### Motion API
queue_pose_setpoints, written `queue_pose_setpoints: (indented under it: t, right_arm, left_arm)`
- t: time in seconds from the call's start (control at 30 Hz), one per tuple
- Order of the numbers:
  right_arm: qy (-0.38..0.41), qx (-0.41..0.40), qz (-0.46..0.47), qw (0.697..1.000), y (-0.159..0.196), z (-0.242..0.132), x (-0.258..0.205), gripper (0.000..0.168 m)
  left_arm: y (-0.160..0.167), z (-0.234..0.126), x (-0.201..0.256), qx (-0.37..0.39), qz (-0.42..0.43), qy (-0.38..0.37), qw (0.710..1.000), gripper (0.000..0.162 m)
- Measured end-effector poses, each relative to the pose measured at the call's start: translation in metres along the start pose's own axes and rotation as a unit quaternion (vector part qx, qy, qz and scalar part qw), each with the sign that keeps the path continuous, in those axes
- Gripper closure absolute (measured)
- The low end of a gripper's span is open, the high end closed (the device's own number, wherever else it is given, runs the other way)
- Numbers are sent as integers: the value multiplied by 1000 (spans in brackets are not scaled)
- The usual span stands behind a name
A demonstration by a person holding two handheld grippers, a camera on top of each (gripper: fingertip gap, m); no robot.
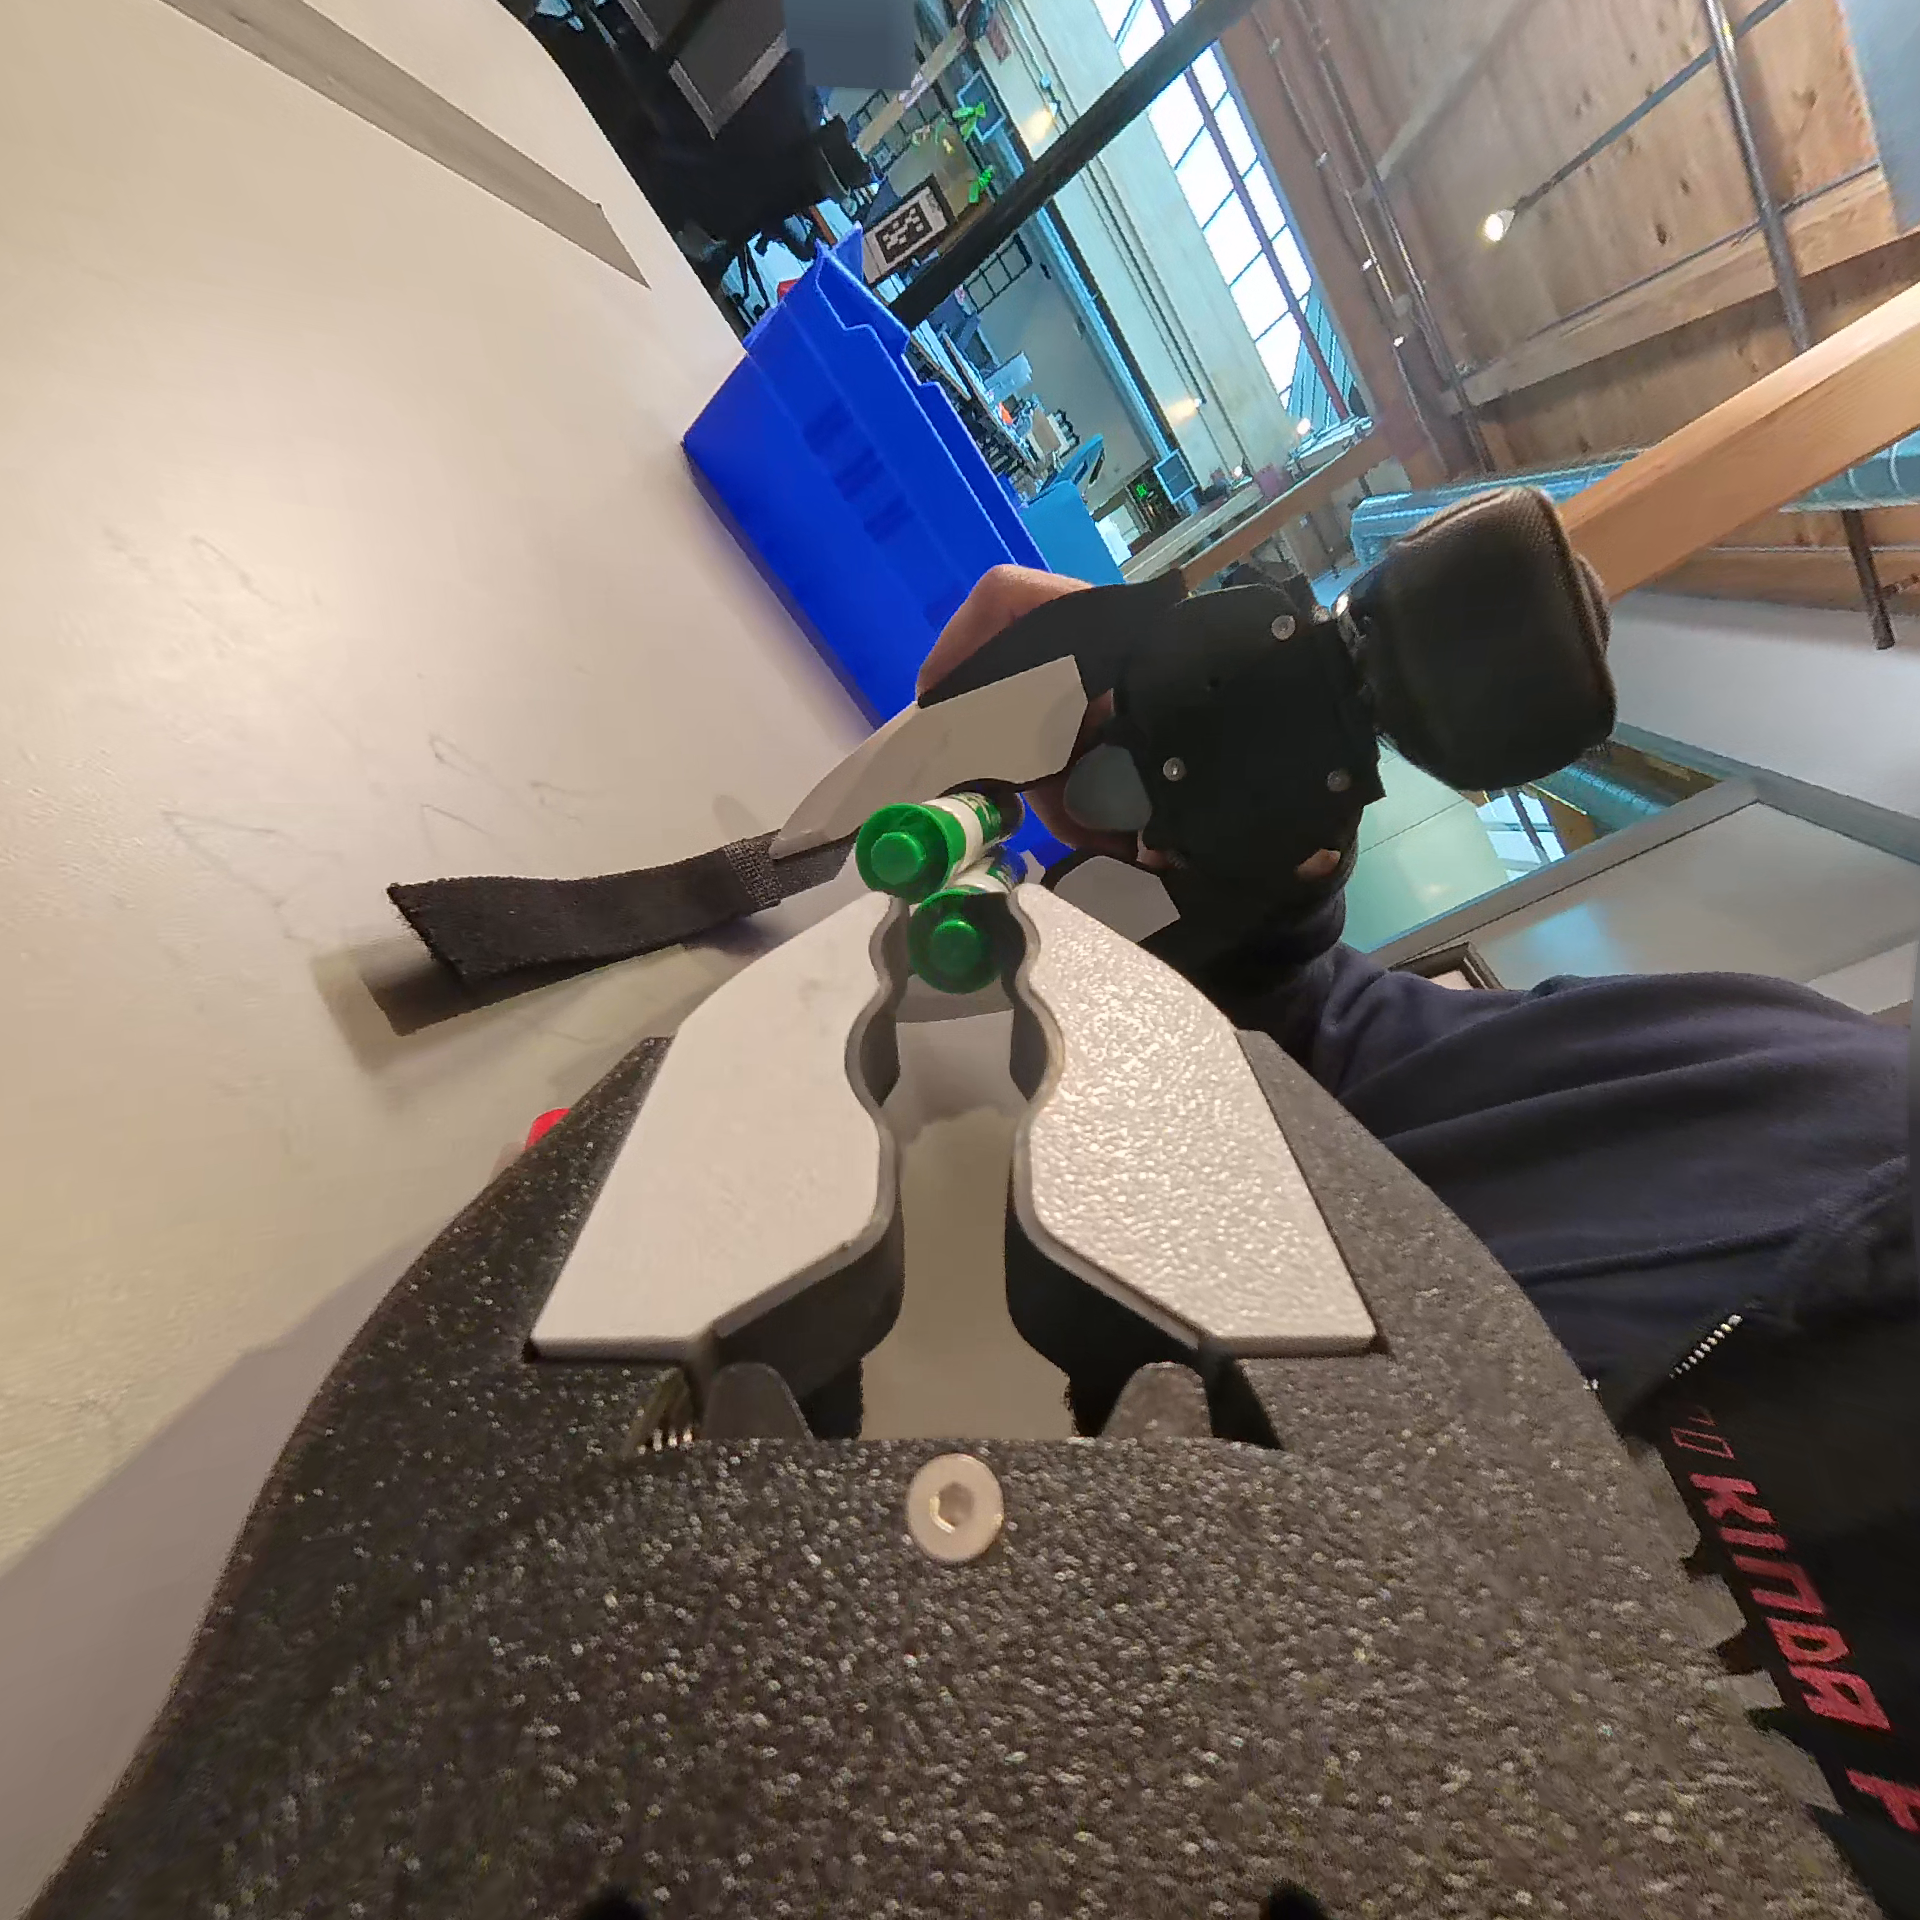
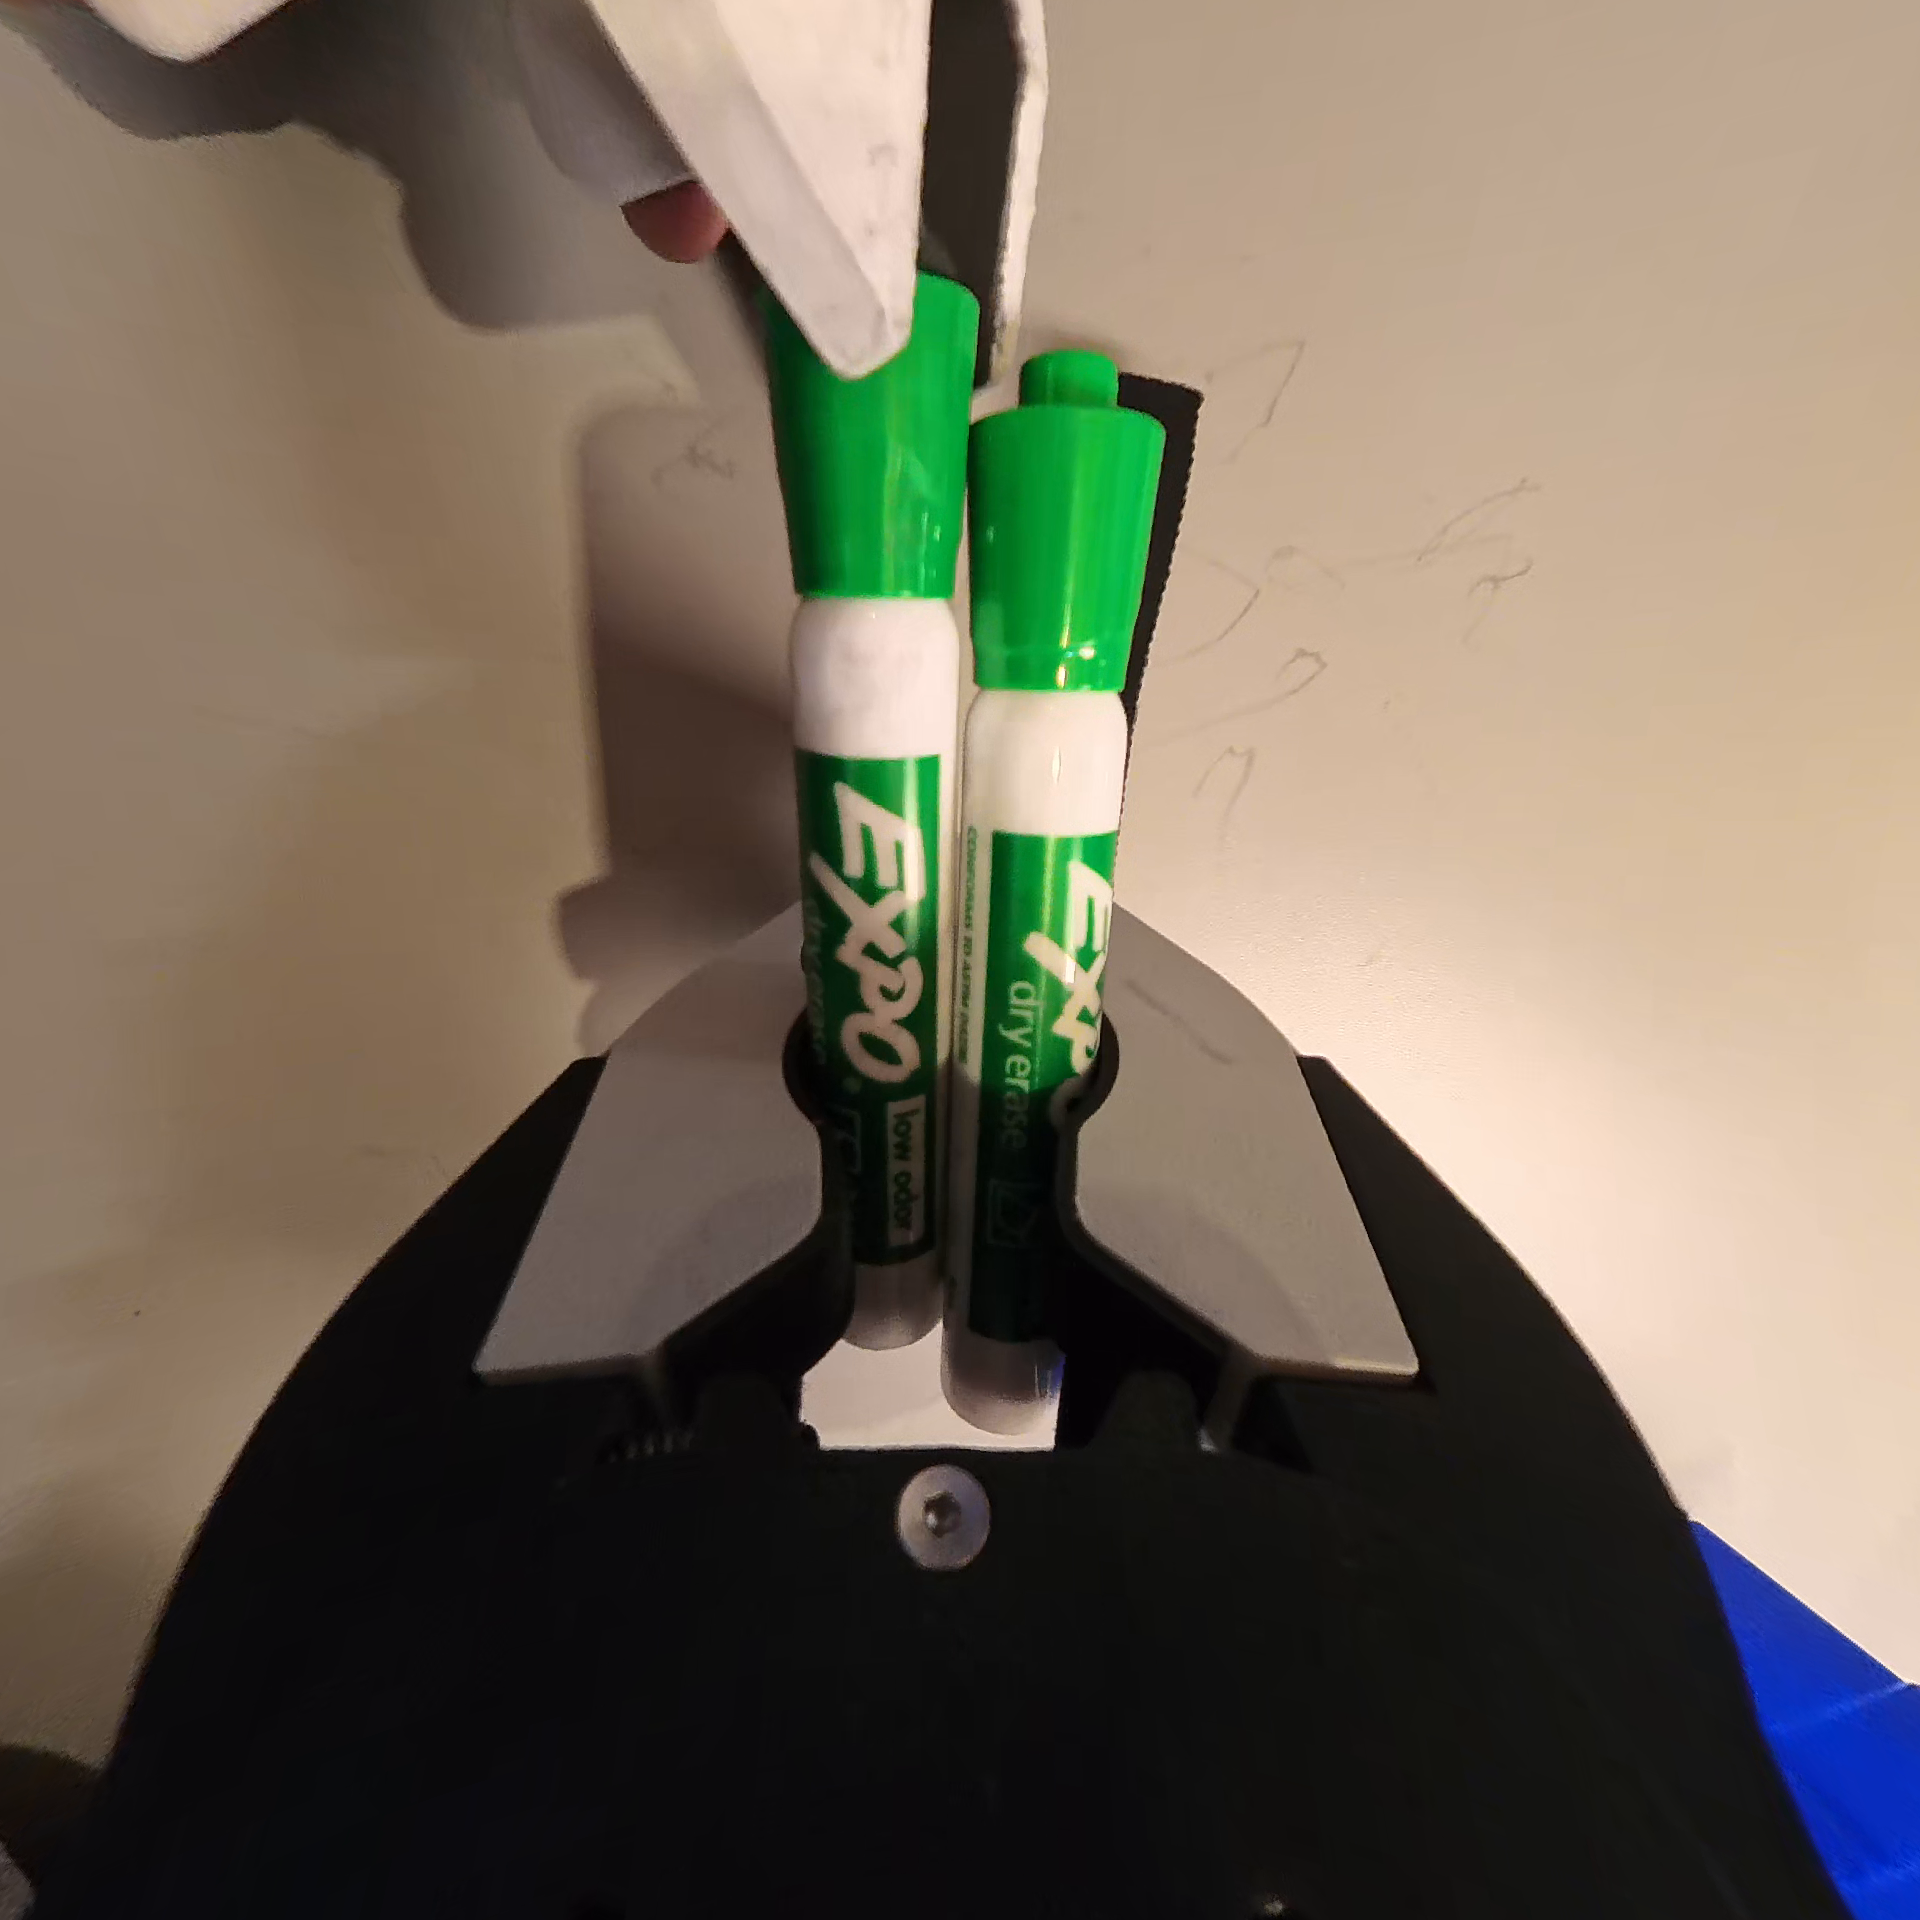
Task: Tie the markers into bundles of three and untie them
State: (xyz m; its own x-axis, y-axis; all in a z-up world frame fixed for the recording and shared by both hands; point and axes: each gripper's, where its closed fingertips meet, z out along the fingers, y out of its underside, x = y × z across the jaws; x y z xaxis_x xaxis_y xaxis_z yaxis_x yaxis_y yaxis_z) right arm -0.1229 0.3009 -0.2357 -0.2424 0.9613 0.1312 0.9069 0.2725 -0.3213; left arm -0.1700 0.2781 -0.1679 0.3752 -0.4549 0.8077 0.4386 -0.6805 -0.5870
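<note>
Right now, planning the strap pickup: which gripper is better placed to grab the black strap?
Left, probably. The right gripper is clamped on both green markers. The left gripper sits at their caps, the strap lying on the table just beside its tips.

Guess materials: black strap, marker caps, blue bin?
Black strap: looks like woven hook-and-loop fabric, matte and fuzzy, with a stitched seam near one end. Green marker caps: moulded plastic, glossy; sharp highlights run down them. Blue bin: rigid plastic, semi-gloss, with moulded ribs and stepped walls.
</note>
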Motion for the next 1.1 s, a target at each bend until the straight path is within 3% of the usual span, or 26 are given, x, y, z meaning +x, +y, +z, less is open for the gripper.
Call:
queue_pose_setpoints:
  t: [1.1]
  right_arm:
    - [-18,18,-4,1000,-4,1,-1,127]
  left_arm:
    - [0,2,-4,40,-54,15,998,145]
